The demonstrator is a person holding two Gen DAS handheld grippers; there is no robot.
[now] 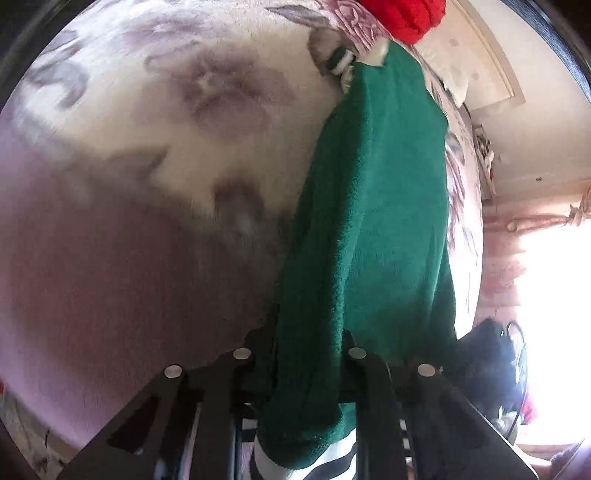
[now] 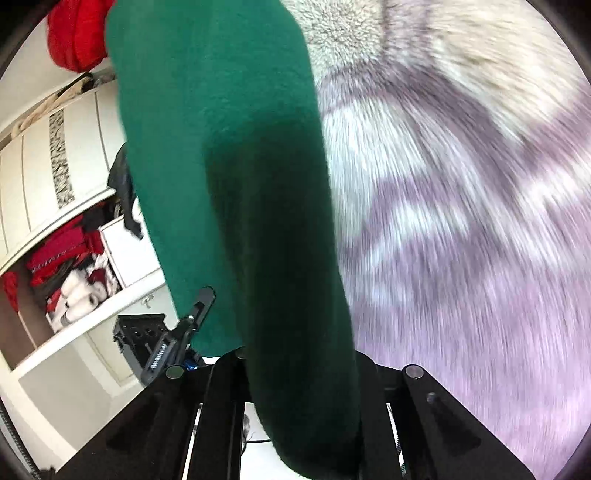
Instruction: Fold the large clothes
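In the left wrist view, a plush blanket (image 1: 155, 155) with a lilac and white flower print fills everything from nine to twelve o'clock. Right of centre, the green sweater (image 1: 373, 206) runs as a long band from a red garment (image 1: 406, 14) at one o'clock down to six o'clock, where the left gripper (image 1: 306, 373) is clamped on it; a green-and-white striped cuff (image 1: 306, 461) hangs below the jaws. A bright window (image 1: 554, 314) sits at three o'clock.

In the right wrist view, an open wardrobe (image 2: 55, 221) with red clothes stands at nine o'clock. The sweater (image 2: 229, 155) crosses the middle from twelve to six o'clock, pinched in the right gripper (image 2: 303, 376), with blurred blanket (image 2: 461, 221) at three o'clock.
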